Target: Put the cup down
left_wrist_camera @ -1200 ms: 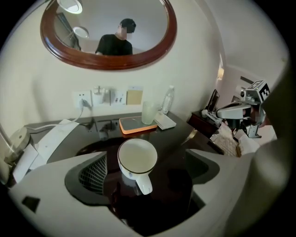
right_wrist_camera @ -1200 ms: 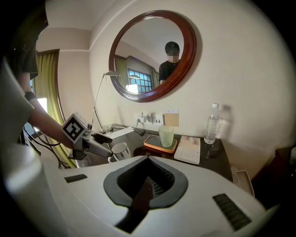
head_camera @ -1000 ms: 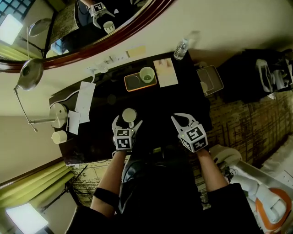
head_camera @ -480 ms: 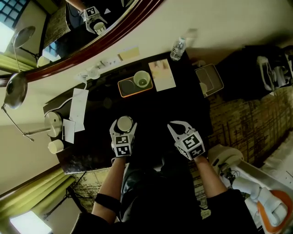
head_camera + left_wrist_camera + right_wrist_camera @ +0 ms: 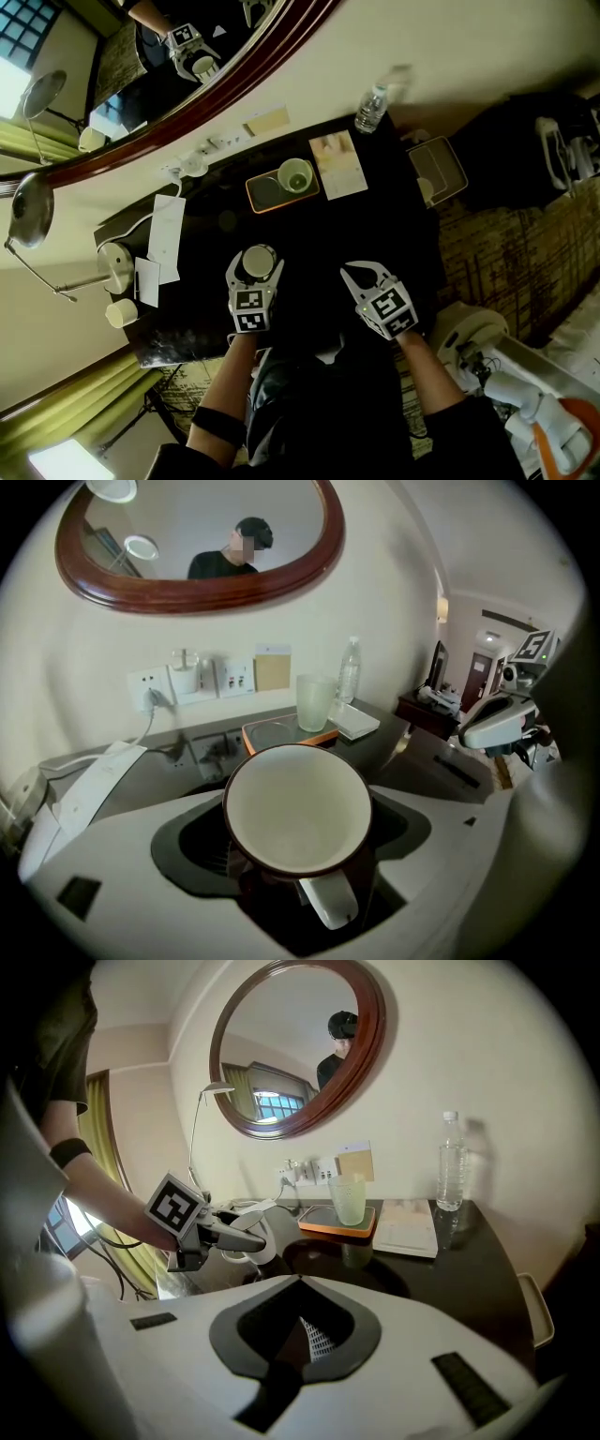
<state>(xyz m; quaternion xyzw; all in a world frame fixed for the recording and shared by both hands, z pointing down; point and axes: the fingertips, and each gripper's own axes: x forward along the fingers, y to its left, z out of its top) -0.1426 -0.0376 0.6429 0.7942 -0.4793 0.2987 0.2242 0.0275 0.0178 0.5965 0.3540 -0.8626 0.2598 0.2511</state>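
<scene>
Head view: your left gripper point(image 5: 256, 265) and right gripper point(image 5: 361, 274) sit side by side over the table's point(image 5: 319, 225) near edge. The cup point(image 5: 298, 803) is between the left jaws, left of centre. Those jaws have just been closing and lie against its sides. Whether its base rests on the table: can't tell.

Only the left gripper view gives cup detail: round, glazed, white inside, dark brown outside, white handle facing the camera. Right gripper view: right jaws fully together, nothing held.

Table: black, glossy, reflective. Toward its far edge: orange-rimmed tray point(image 5: 265, 192) w/ a pale green tumbler point(image 5: 296, 175), and a white booklet point(image 5: 337, 164) beside it. A clear plastic bottle point(image 5: 370, 103) stands at the far right corner.

Room: cream wall point(image 5: 450, 47), oval mirror point(image 5: 291, 1044) in a dark wood frame, patterned carpet point(image 5: 506, 253).
</scene>
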